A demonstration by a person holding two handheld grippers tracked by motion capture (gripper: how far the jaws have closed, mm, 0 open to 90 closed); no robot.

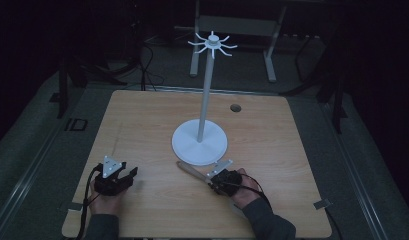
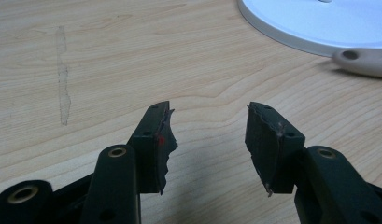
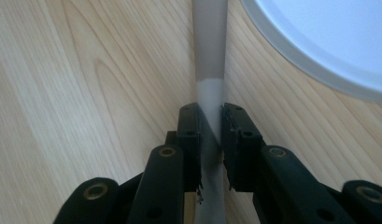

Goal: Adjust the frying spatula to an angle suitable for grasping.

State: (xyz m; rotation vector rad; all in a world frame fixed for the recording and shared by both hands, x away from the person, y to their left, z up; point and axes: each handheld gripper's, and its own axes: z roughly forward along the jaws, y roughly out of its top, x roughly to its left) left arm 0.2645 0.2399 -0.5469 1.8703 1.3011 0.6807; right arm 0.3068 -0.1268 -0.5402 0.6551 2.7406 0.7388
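Closest to the high camera are two dark sleeves at the bottom edge, each hand carrying a black two-jaw tool over the pale wooden table (image 1: 142,120). On the near left, the left gripper (image 1: 129,175) rests low on the tabletop with its grey three-cornered plate on top. Its own view shows the jaws standing well apart, with bare wood grain between the worn pads (image 2: 163,142) and nothing held.

Farther right, the right gripper (image 1: 210,183) lies just in front of the white round base (image 1: 199,142) of a tall stand. Its jaws are drawn in close around a long, slim utensil handle (image 3: 209,100) — pale beige with a greyer stretch farther out — and the pads sit against both of its sides, so the handle is gripped. From above, that handle (image 1: 189,171) runs from the jaws toward the upper left, lying along the table and ending right at the near rim of the white base; whether it touches the rim I cannot tell. The left gripper view catches its rounded end with a small hanging hole (image 2: 361,60), just beside the base's edge (image 2: 291,35).

From the base a thin white pole (image 1: 206,95) rises upright to a small crown of radiating white hooks (image 1: 212,44). Nothing hangs on them. A small dark round grommet (image 1: 235,107) sits in the tabletop toward the far right — well apart from both grippers.
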